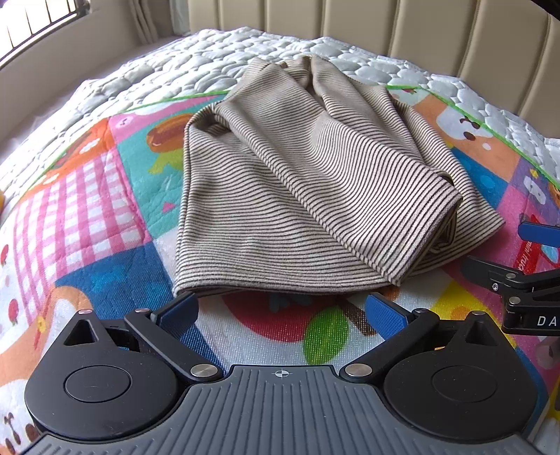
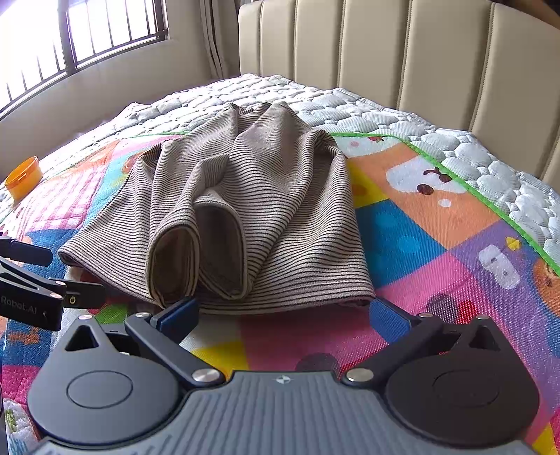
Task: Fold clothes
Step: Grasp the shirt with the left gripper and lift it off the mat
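Observation:
A beige garment with thin dark stripes (image 1: 290, 189) lies partly folded on a colourful picture mat (image 1: 105, 217). In the left wrist view my left gripper (image 1: 281, 309) is open just short of the garment's near hem, its blue pads wide apart and empty. My right gripper (image 1: 525, 259) shows at the right edge of that view, beside the garment's right corner. In the right wrist view the garment (image 2: 252, 210) has its sleeves folded over the middle. My right gripper (image 2: 283, 311) is open at the near hem. My left gripper (image 2: 42, 287) enters from the left.
The mat (image 2: 437, 245) lies on a white quilted mattress (image 2: 367, 112) with a beige padded headboard (image 2: 420, 52) behind. An orange round container (image 2: 23, 176) sits at the far left of the mat. A barred window (image 2: 87, 31) is at the back left.

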Tool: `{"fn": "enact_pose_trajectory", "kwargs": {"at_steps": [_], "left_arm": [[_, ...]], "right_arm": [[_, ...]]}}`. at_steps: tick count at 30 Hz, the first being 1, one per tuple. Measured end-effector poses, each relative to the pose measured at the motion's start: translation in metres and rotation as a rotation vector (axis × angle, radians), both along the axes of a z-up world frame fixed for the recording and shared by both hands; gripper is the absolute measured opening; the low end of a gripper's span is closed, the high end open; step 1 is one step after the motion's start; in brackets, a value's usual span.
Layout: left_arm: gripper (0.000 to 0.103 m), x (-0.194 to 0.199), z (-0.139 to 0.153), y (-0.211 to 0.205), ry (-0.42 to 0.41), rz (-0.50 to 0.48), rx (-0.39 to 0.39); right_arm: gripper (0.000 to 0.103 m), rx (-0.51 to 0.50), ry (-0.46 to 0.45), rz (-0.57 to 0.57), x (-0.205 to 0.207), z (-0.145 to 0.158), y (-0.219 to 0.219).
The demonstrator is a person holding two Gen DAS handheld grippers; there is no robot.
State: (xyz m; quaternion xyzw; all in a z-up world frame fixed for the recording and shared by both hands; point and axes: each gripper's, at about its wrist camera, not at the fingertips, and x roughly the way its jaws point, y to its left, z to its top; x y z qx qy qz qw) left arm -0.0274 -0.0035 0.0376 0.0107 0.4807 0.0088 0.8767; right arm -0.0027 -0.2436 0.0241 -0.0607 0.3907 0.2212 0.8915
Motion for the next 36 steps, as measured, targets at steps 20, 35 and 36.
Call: {"fn": "enact_pose_trajectory", "kwargs": {"at_steps": [20, 35, 36], "left_arm": [[0.103, 0.143, 0.055, 0.046, -0.027, -0.163, -0.29], [0.086, 0.195, -0.029, 0.091, 0.152, -0.111, -0.703], [0.086, 0.199, -0.032, 0.086, 0.17, -0.134, -0.72]], "right_arm": [[0.103, 0.146, 0.02, 0.026, 0.157, 0.078, 0.02], [0.103, 0.353, 0.352, -0.155, 0.192, -0.024, -0.005], [0.103, 0.351, 0.356, -0.159, 0.19, -0.03, -0.006]]}}
